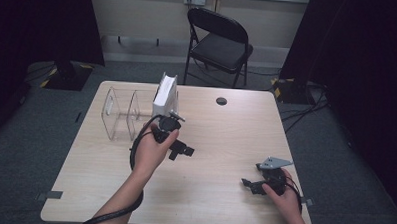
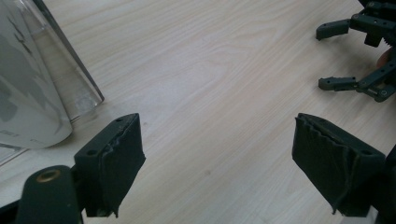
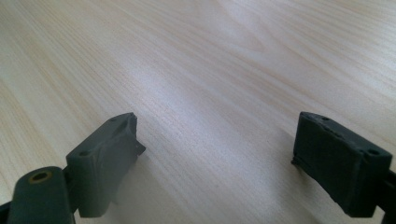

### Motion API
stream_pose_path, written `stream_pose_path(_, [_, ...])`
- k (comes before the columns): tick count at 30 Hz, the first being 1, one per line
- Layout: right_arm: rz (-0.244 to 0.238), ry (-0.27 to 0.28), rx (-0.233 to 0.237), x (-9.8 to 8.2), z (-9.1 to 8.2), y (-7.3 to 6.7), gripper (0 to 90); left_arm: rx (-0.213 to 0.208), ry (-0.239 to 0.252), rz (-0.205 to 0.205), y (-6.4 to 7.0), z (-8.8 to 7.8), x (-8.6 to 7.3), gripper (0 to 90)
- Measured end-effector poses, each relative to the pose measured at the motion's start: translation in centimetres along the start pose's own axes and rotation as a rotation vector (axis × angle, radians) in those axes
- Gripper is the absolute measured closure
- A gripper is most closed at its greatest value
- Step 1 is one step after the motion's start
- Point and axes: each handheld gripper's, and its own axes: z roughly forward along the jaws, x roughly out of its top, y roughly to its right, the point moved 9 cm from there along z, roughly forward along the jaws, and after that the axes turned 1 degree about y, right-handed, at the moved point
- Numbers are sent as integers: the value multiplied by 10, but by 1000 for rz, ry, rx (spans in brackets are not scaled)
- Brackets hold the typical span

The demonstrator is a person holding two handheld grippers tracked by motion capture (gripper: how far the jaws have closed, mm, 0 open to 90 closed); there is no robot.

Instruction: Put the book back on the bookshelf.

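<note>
A clear acrylic rack (image 1: 119, 114) with upright dividers stands at the table's back left. A white book-like object (image 1: 165, 96) stands upright at its right end. A hand holds my left gripper (image 1: 184, 151) just in front of that object, jaws open and nothing between them. In the left gripper view my left gripper (image 2: 219, 140) hangs over bare wood, with the rack's corner (image 2: 70, 79) at the left. My right gripper (image 1: 247, 184) sits near the table's front right edge and also stands open (image 3: 217, 135) over bare wood. It appears far off as the right gripper (image 2: 359, 84) in the left gripper view.
A small black round disc (image 1: 221, 101) lies near the table's back edge. A black folding chair (image 1: 220, 40) stands behind the table. Dark curtains hang at both sides, and cables run on the floor at the right.
</note>
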Motion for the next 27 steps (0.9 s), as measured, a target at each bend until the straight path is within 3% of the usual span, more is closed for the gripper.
stream_pose_path(7, [0, 0, 0, 0, 0, 0, 127, -15, -17, 23, 6, 12, -8, 161])
stream_pose_path(18, [0, 0, 0, 0, 0, 0, 127, -38, -19, 7, 12, 29, -18, 161])
stream_pose_path(27, [0, 0, 0, 0, 0, 0, 127, -55, -35, 33, 19, 43, -25, 161])
